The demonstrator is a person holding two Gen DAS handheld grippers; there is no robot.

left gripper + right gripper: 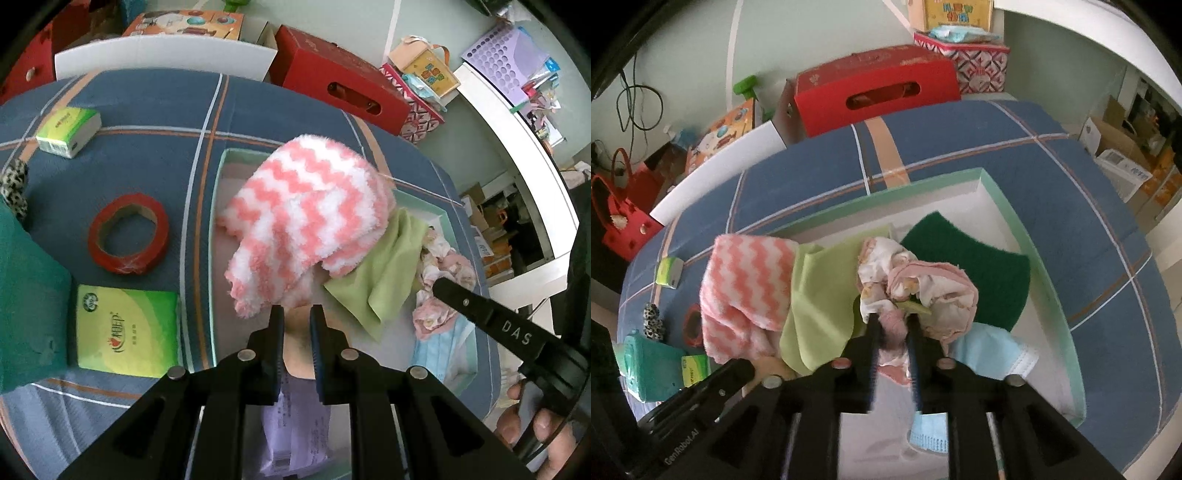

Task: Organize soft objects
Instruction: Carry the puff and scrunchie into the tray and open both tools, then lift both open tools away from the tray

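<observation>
So my left gripper (297,314) was pointing down into the shallow mint-rimmed tray (1001,201) on the blue plaid cover (147,107), its jaws squeezed nearly together with only a thin gap and nothing pinched in them as far as I could see; the fluffy pink-and-white zigzag towel (299,218) sat just past the tips, bunched up, its lower edge right by the fingers, but I couldn't say it was touching. Under the towel's right side was the light green cloth (384,266), spread flat in the tray. My right gripper (892,321) was over the crumpled pink floral cloth (923,284), jaws a bit apart with a pink fold of it sitting between the tips, and I couldn't tell if the pads actually pressed on it. That floral bundle lay partly on the dark green scouring pad (964,266), with a blue face mask (993,350) just beside it on the tray floor. Off the tray to the left were a roll of red tape (127,234) and two green tissue packs (125,328), well apart from both grippers
</observation>
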